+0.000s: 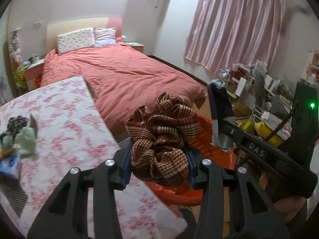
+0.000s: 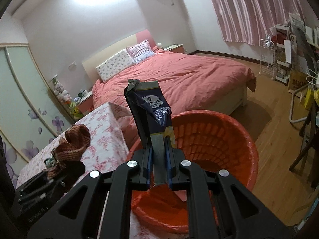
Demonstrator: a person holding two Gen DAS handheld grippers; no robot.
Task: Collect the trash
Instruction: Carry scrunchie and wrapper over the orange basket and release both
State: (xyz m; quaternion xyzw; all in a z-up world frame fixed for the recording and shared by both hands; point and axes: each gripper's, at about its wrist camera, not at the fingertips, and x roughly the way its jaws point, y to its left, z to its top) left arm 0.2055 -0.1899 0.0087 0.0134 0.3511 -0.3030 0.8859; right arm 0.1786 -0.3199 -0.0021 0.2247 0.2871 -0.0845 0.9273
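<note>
Bedroom with a bed (image 1: 123, 75) under a coral duvet, pink striped curtains (image 1: 235, 25) at 1 o'clock, and a cluttered shelf (image 1: 259, 91) at 3 o'clock. At 8 o'clock in the left wrist view is a table (image 1: 65, 123) with a pink floral cloth; small odds and ends, among them a pale green object (image 1: 26, 140), sit near its left edge.

Below the table's right edge stands an orange basket (image 2: 219, 139) with slotted walls, on a wooden floor (image 2: 279, 131).

Left hand-held gripper (image 1: 159, 159), at 6 o'clock in its own view, is clenched on a bunched brown-and-cream striped knitted cloth (image 1: 161, 131), held over the table edge and the basket rim.

Right hand-held gripper (image 2: 158, 169) is clamped on the lower end of a dark blue and grey snack wrapper (image 2: 153, 109) that stands upright from its fingers, directly above the basket. In the left wrist view the same wrapper shows at 3 o'clock, just beside the knitted cloth.
</note>
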